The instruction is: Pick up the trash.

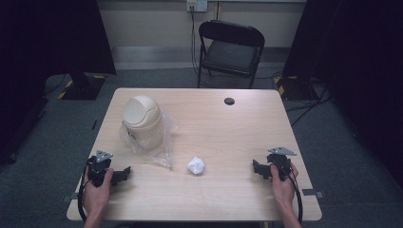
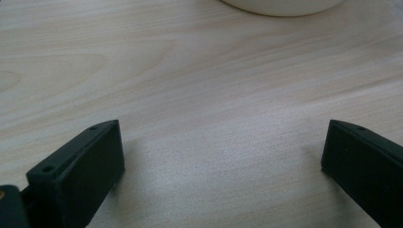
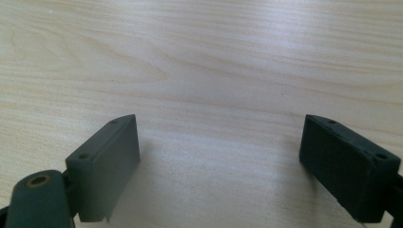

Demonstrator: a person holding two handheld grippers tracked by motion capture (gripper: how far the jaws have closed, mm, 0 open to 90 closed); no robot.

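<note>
Pale woodgrain table (image 1: 228, 133); both hand-held grippers, left (image 1: 124, 173) and right (image 1: 256, 167), spread wide, empty.

A small cream bin (image 1: 141, 121) with a domed swing lid stands upright on the left half of the tabletop (image 1: 228, 133), toward the far side, its lid closed. A clear plastic bag (image 1: 164, 145) lies crumpled around its base, spreading out to the right and toward the near edge. A white ball of crumpled paper (image 1: 196, 165) sits by itself near the middle of the tabletop, nearer the front edge, just beside the bag's near corner but not touching the bin.
</note>
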